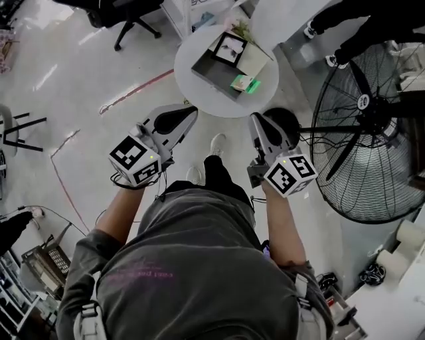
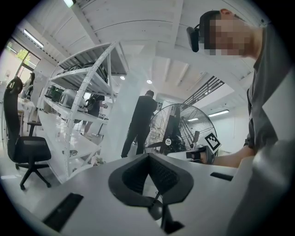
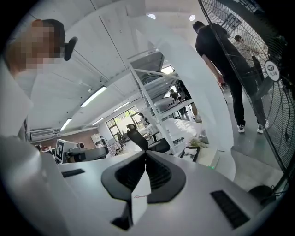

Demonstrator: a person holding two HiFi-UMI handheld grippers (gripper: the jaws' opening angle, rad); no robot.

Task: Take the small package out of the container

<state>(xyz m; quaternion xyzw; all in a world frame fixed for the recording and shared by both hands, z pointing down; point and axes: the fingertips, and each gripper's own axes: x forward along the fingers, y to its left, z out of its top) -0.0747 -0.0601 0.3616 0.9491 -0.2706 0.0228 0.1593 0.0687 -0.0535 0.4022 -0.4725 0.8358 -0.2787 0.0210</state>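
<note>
On the round white table (image 1: 199, 99) stands an open grey container (image 1: 211, 72). A small green package (image 1: 244, 84) lies on the tabletop just to its right, outside it. Both grippers hang in front of my body, short of the table and pointing toward it. My left gripper (image 1: 186, 114) (image 2: 148, 155) has its jaws closed tip to tip with nothing held. My right gripper (image 1: 255, 119) (image 3: 145, 155) is also shut and empty. The right gripper view shows the table (image 3: 242, 168) and the container (image 3: 203, 151) low at the right.
A large floor fan (image 1: 372, 126) (image 2: 177, 129) stands close on the right. A black office chair (image 1: 126, 16) is beyond the table. A person's legs (image 1: 352, 26) are at the top right. White shelving (image 2: 78, 115) and a standing person (image 2: 140, 120) show in the left gripper view.
</note>
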